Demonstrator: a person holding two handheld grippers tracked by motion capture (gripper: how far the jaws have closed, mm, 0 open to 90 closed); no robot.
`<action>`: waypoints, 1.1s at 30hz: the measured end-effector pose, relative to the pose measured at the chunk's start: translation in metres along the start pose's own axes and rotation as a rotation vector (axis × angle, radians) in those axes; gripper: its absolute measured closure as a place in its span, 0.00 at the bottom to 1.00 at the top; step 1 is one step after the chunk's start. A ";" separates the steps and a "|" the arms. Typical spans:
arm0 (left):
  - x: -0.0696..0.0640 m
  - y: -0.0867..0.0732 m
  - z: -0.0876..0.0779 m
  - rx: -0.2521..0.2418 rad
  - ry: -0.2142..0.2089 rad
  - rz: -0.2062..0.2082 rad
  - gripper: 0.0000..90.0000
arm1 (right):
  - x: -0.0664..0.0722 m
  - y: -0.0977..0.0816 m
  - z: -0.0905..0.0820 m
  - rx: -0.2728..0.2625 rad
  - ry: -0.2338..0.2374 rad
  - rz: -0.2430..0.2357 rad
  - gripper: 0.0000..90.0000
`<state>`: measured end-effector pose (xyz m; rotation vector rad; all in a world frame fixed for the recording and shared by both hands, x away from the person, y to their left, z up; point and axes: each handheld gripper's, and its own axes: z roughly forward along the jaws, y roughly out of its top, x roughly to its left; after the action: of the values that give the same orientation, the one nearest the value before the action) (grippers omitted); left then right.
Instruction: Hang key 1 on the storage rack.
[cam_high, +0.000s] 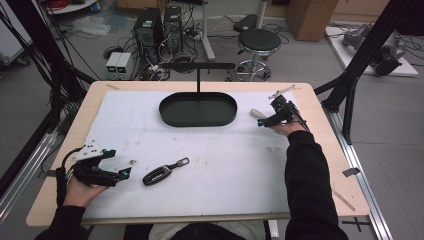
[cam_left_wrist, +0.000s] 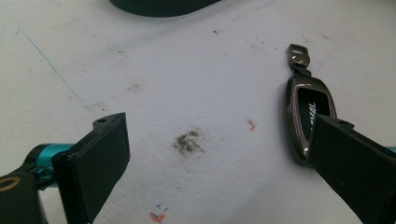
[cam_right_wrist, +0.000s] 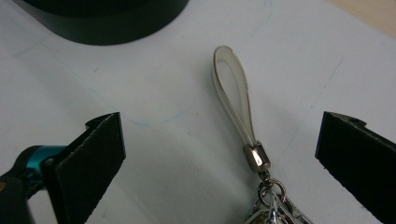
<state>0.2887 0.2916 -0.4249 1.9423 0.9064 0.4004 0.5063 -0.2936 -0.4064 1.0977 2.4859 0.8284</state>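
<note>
A dark car key fob (cam_high: 157, 175) with a metal clasp lies on the white mat (cam_high: 225, 165), just right of my left gripper (cam_high: 118, 163). In the left gripper view the fob (cam_left_wrist: 303, 109) lies flat beside the right-hand jaw, and the left gripper (cam_left_wrist: 219, 154) stands open over bare mat. At the back right, my right gripper (cam_high: 267, 111) is open over a white strap loop (cam_high: 256, 113). In the right gripper view the strap (cam_right_wrist: 233, 98) lies between the open jaws of the right gripper (cam_right_wrist: 219, 149), joined by a metal clasp (cam_right_wrist: 257, 157) to key rings (cam_right_wrist: 273, 200).
A black oval tray (cam_high: 198, 110) sits at the back middle of the mat, with a thin post and crossbar (cam_high: 198, 66) rising behind it. A small pale object (cam_high: 133, 162) lies between the left gripper and the fob. The wooden table edge (cam_high: 330, 165) borders the mat.
</note>
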 end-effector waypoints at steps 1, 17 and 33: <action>0.000 0.000 0.000 0.001 -0.003 -0.004 0.07 | -0.002 0.002 0.001 0.007 -0.012 -0.009 0.01; 0.000 0.000 0.005 0.022 -0.013 -0.002 0.07 | -0.023 0.020 0.027 0.110 0.015 -0.006 0.07; -0.003 -0.001 0.002 0.033 -0.002 0.004 0.07 | -0.020 0.017 0.035 0.185 0.068 -0.003 0.47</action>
<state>0.2881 0.2885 -0.4267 1.9748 0.9131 0.3883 0.5460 -0.2866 -0.4230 1.1415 2.6644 0.6559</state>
